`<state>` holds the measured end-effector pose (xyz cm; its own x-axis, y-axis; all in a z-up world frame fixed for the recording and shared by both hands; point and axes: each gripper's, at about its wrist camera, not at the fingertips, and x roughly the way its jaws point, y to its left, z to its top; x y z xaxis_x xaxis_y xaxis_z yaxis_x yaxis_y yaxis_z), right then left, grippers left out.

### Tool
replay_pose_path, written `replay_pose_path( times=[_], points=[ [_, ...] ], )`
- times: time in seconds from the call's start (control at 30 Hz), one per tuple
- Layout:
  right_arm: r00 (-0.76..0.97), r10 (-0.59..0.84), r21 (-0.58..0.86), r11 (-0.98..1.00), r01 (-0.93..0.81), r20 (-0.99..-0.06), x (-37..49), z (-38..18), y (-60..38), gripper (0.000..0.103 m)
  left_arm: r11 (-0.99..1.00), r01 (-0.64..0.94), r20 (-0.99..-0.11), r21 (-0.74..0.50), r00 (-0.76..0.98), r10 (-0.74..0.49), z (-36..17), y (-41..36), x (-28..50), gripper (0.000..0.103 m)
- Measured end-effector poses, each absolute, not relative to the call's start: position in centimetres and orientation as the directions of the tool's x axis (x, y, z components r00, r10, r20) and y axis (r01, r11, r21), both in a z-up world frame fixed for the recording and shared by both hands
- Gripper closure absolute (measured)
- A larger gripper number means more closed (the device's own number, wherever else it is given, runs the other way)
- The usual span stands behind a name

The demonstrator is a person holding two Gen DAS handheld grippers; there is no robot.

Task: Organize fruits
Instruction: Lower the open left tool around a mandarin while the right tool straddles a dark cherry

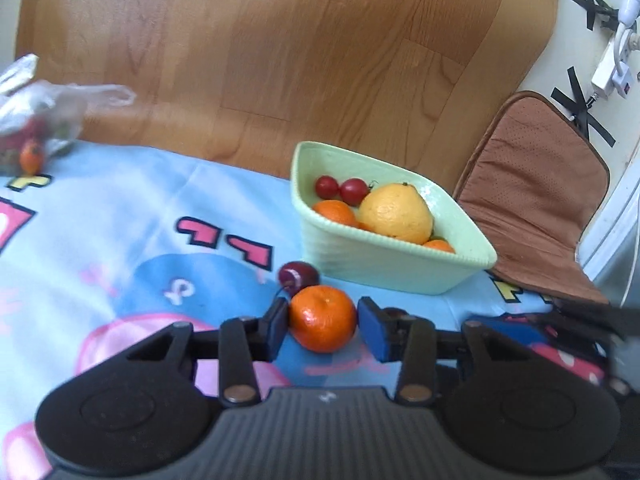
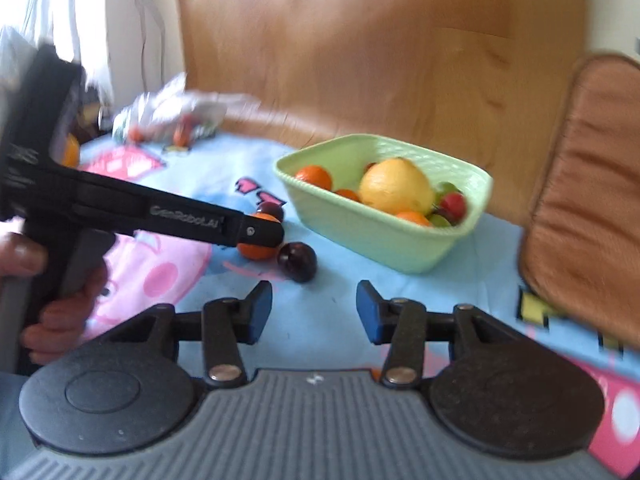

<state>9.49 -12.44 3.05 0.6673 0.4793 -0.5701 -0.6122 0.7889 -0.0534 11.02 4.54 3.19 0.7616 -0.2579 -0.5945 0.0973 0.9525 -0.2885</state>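
On the cartoon-print cloth, a small mandarin [image 1: 322, 318] sits between the blue pads of my left gripper [image 1: 323, 328], which press on its two sides. A dark plum [image 1: 298, 276] lies just behind it. In the right wrist view the same mandarin [image 2: 256, 253] shows under one of the left gripper's fingers [image 2: 260, 233]. My right gripper [image 2: 314, 312] is open with nothing between its pads, and a dark plum [image 2: 297, 262] lies a little ahead of it. The pale green basket [image 1: 400, 276] [image 2: 360, 236] holds a large yellow citrus, mandarins and small red fruits.
A clear plastic bag [image 1: 36, 116] [image 2: 172, 116] with more fruit lies at the far left of the cloth. A brown cushion [image 1: 532, 192] [image 2: 588, 200] stands to the right of the basket. A person's hand [image 2: 60, 300] holds the left gripper's handle. Wooden panelling rises behind.
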Motion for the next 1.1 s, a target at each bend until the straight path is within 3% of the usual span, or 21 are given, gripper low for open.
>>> replay_pose_path(
  times=[0.13, 0.17, 0.23, 0.33, 0.43, 0.63, 1.1],
  points=[
    [0.634, 0.458, -0.099, 0.758, -0.645, -0.623, 12.1, 2.5, -9.7, 0.053, 0.948, 0.117, -0.572, -0.295, 0.774, -0.273, 4.0, 5.4, 7.5, 0.065],
    [0.614, 0.473, -0.076, 0.751, -0.656, -0.632, 12.4, 2.3, -9.5, 0.074, 0.948, 0.113, -0.57, -0.296, 0.776, -0.27, 4.0, 5.7, 6.6, 0.065],
    [0.618, 0.501, -0.046, 0.753, -0.656, -0.606, 11.5, 2.6, -9.7, 0.074, 0.945, 0.107, -0.561, -0.31, 0.781, -0.273, 4.0, 6.3, 4.3, 0.065],
    [0.625, 0.602, 0.012, 0.725, -0.689, -0.496, 6.2, 3.7, -11.5, 0.074, 0.939, 0.099, -0.528, -0.329, 0.805, -0.27, 3.4, 7.2, 0.9, 0.064],
    [0.646, 0.617, -0.011, 0.719, -0.695, -0.449, 0.7, 3.2, -13.1, 0.073, 0.944, 0.068, -0.531, -0.322, 0.813, -0.239, 2.3, 7.2, -1.1, 0.064],
    [0.663, 0.571, -0.018, 0.751, -0.66, -0.485, -3.1, 0.8, -14.3, 0.073, 0.979, 0.083, -0.517, -0.185, 0.839, -0.168, 2.6, 5.1, -1.8, 0.064],
    [0.643, 0.586, 0.044, 0.755, -0.654, -0.493, -3.0, -0.2, -14.5, 0.063, 0.982, 0.053, -0.499, -0.184, 0.855, -0.139, 2.6, 5.5, -2.6, 0.05]
  ],
)
